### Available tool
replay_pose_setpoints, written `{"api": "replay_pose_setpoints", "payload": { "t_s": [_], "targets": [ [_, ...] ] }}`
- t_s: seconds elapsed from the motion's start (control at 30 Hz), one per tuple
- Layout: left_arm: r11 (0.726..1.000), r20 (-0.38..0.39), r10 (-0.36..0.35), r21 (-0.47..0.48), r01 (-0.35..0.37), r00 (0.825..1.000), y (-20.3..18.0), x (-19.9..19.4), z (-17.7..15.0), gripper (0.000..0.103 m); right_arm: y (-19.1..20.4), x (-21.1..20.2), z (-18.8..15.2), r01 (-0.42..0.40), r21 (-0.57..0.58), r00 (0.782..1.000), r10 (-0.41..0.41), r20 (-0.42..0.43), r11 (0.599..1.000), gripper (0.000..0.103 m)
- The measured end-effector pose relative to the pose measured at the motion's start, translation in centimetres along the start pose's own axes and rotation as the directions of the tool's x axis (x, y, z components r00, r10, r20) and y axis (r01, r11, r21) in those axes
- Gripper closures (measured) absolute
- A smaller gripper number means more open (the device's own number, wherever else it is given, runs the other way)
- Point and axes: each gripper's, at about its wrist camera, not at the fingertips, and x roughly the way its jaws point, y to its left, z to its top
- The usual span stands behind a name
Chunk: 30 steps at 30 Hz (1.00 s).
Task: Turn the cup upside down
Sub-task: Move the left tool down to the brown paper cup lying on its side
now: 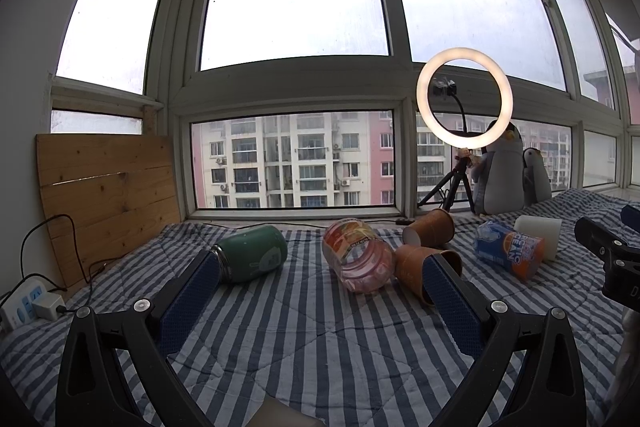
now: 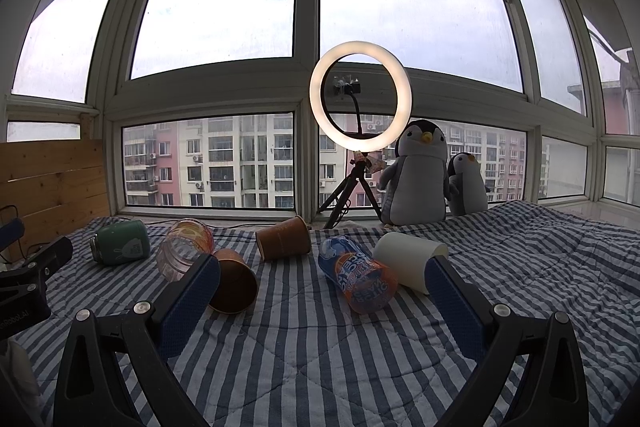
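hovering both grippers over the striped quilt (image 2: 320, 347), left gripper (image 1: 320, 279) and right gripper (image 2: 324, 281) spread wide, empty. six cups lie tipped over ahead; blue-orange cup (image 2: 358, 275) sits between my right fingers.

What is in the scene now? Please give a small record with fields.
surface: striped quilt
cups: six, all lying on their sides
green cup: far left
pink clear cup: centre
brown paper cups: near, far
blue-orange cup: beside white cup
left gripper: jaws open, empty
right gripper: jaws open, empty
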Motion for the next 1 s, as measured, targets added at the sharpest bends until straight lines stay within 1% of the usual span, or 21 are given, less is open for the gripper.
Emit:
{"api": "replay_pose_setpoints", "payload": {
  "t_s": [0.23, 0.47, 0.6, 0.7, 0.8, 0.87, 0.93, 1.0],
  "targets": [
    [1.0, -0.018, -0.005, 0.001, 0.005, 1.0, -0.1, 0.3, 0.0, 0.0, 0.0, 0.1, 0.0, -0.001, 0.001, 1.0, 0.001, -0.003, 1.0, 0.002],
    [0.999, -0.099, -0.019, -0.034, 0.016, 0.995, 0.5, 2.1, -0.1, 0.0, -0.2, 0.6, -0.3, -0.02, 0.022, 0.999, 0.021, -0.041, 1.0, 0.002],
    [0.998, -0.154, -0.035, -0.05, 0.028, 0.987, 0.8, 3.5, -0.2, 0.0, -0.9, 1.3, -0.1, -0.043, 0.058, 0.995, 0.048, -0.082, 0.997, 0.002],
    [0.999, -0.228, -0.045, -0.04, 0.037, 0.973, 0.5, 5.3, -0.2, 0.0, -1.5, 1.5, -0.1, -0.057, 0.093, 0.992, 0.067, -0.104, 0.994, 0.002],
    [0.999, -0.286, -0.051, -0.028, 0.044, 0.957, -0.3, 7.1, 0.4, 0.0, -2.3, 1.9, -0.1, -0.085, 0.13, 0.986, 0.102, -0.132, 0.988, 0.002],
    [0.997, -0.341, -0.072, -0.025, 0.067, 0.937, -0.7, 8.7, 1.1, 0.0, -2.7, 2.2, -0.1, -0.108, 0.149, 0.98, 0.13, -0.151, 0.983, 0.002],
    [0.996, -0.38, -0.087, -0.031, 0.081, 0.921, -1.2, 10.0, 1.9, 0.0, -3.0, 2.5, -0.2, -0.131, 0.163, 0.972, 0.159, -0.175, 0.978, 0.002],
    [0.994, -0.422, -0.108, -0.021, 0.109, 0.9, -2.3, 11.5, 2.8, 0.0, -3.4, 3.0, -0.1, -0.159, 0.184, 0.959, 0.196, -0.204, 0.97, 0.002]
  ]
}}
